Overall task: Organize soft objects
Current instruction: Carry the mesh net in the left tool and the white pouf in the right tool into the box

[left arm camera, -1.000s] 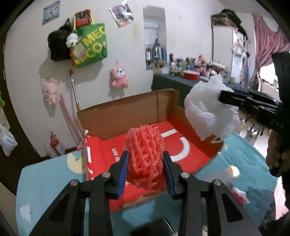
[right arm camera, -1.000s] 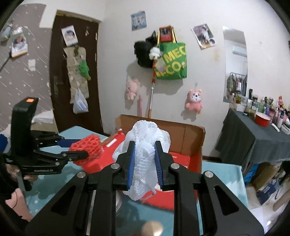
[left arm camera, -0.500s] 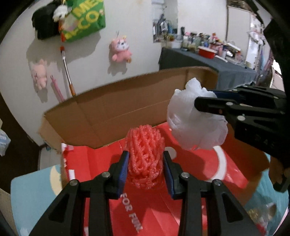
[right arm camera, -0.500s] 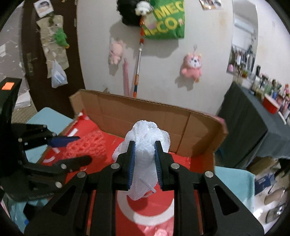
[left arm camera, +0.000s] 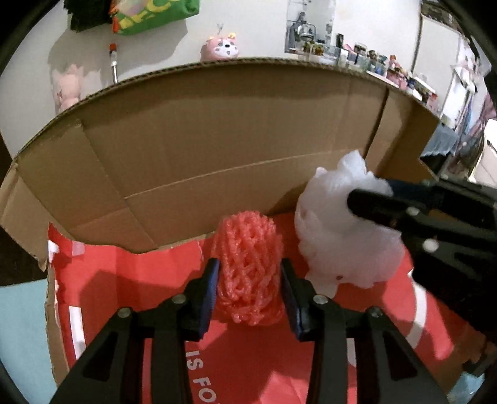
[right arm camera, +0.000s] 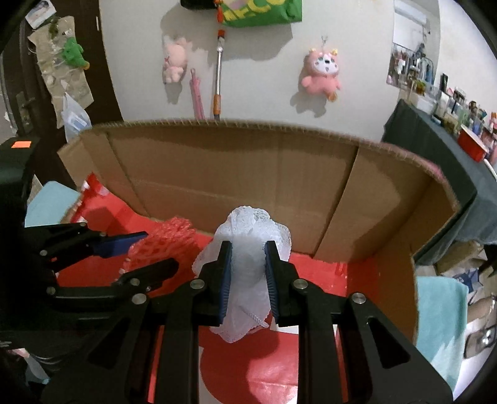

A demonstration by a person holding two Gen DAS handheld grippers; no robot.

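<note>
My left gripper (left arm camera: 248,279) is shut on a red foam net (left arm camera: 247,264) and holds it over the red floor of an open cardboard box (left arm camera: 217,140). My right gripper (right arm camera: 247,273) is shut on a white mesh puff (right arm camera: 248,248), held inside the same box (right arm camera: 248,174) to the right of the red net. In the left wrist view the white puff (left arm camera: 338,239) hangs at the right with the right gripper (left arm camera: 369,195) around it. In the right wrist view the red net (right arm camera: 161,245) and left gripper (right arm camera: 146,251) sit at the left.
The box's tall brown back wall stands close ahead of both grippers. A light blue mat (right arm camera: 441,314) lies under the box. Plush toys (right arm camera: 321,73) and a green bag (right arm camera: 264,12) hang on the wall behind. A dark cluttered table (right arm camera: 435,149) stands at the right.
Both grippers have moved forward and down into the box with their loads; the back wall now fills the view. The white puff has come closer to the red net.
</note>
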